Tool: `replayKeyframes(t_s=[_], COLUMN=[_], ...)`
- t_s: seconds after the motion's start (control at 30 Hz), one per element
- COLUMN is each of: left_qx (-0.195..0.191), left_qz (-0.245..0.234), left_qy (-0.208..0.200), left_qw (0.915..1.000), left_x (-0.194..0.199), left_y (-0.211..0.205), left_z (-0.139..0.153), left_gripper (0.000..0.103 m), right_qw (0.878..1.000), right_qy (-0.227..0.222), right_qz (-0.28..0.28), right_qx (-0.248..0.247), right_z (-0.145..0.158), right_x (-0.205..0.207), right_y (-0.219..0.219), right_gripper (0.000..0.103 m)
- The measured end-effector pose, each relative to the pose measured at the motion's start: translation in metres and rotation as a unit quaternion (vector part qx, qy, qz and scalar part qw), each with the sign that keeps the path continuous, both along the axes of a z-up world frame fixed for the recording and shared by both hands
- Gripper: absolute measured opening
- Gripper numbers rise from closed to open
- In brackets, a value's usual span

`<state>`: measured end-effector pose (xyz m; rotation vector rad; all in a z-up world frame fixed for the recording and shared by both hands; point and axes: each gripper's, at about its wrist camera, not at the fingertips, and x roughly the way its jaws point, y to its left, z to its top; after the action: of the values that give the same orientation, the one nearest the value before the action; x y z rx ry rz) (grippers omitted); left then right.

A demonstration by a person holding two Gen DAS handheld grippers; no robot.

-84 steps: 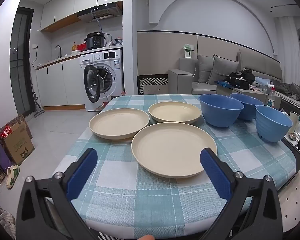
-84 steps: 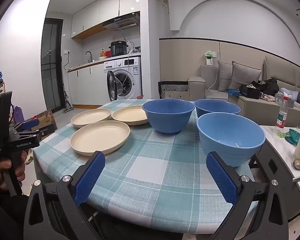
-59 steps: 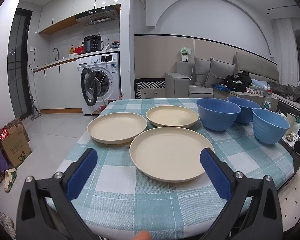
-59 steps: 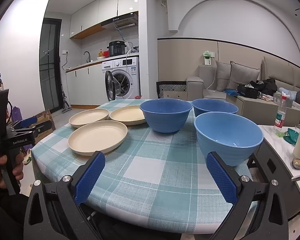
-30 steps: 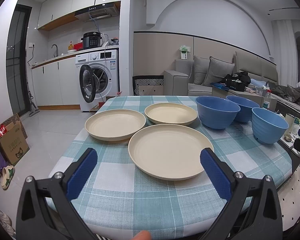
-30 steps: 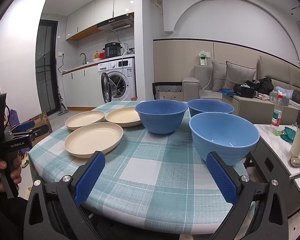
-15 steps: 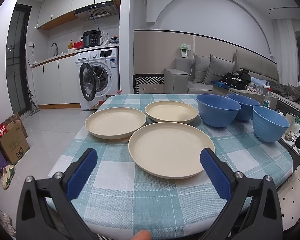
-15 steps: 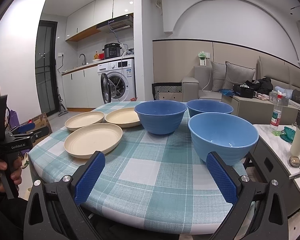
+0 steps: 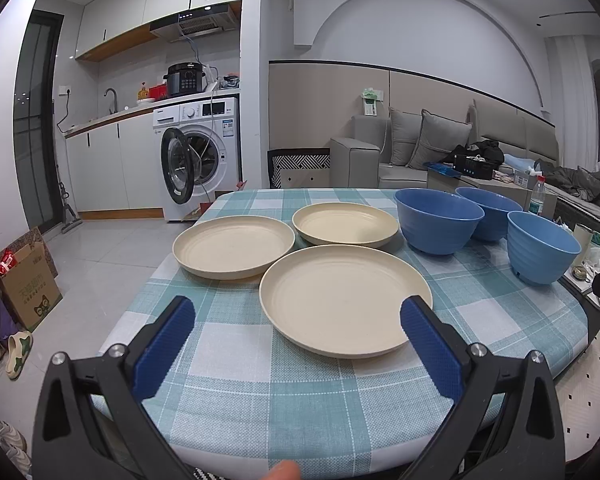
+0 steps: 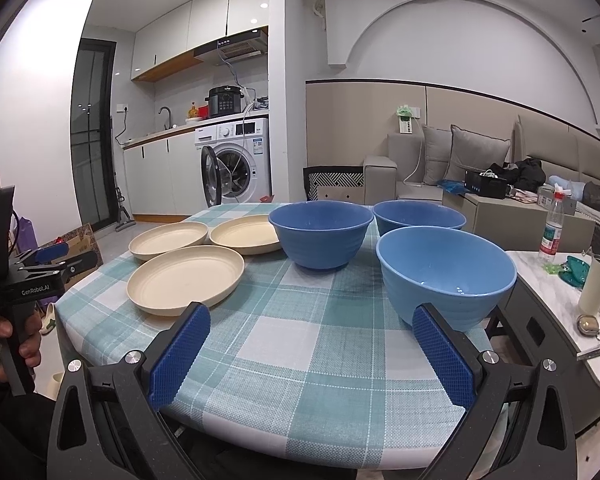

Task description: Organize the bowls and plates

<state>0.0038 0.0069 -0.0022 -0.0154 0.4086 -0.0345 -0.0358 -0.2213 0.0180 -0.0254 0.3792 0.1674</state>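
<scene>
You are hovering both tools at the table (image 9: 236, 384) edge: left gripper (image 9: 296, 344) and right gripper (image 10: 310, 354) both spread wide, holding nothing. Three cream plates (image 9: 346, 300) are lying separately left, three blue bowls (image 10: 446, 276) right (none stacked). Likely best: approach the nearest plate's rim low, pinching it squarely.

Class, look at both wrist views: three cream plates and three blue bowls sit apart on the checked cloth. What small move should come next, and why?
Probably the left tongs should ease forward and down to the near rim of the nearest plate. They are open and empty, that plate lies straight ahead, and nothing is stacked yet. The right tongs are open too, facing the nearest bowl.
</scene>
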Motion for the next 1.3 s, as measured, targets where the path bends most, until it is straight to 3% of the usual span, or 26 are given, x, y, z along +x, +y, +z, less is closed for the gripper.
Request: replayKeyframes(t_s=[0.83,1.3], left_qx=[0.002,0.016], left_qz=[0.0,0.006], left_qy=[0.002,0.001], left_qw=[1.0,0.9998], left_x=[0.002,0.014], left_y=[0.0,0.006], left_z=[-0.001,0.009], left_gripper=[0.103,0.103], right_qw=[1.0,0.999], right_qy=[-0.004,-0.011], right_qz=[0.003,0.03], right_qx=[-0.001,-0.003], right_z=[0.003,0.028], right_x=[-0.001,0.021], right_y=[0.0,0.009], right_gripper=[0.103,0.103])
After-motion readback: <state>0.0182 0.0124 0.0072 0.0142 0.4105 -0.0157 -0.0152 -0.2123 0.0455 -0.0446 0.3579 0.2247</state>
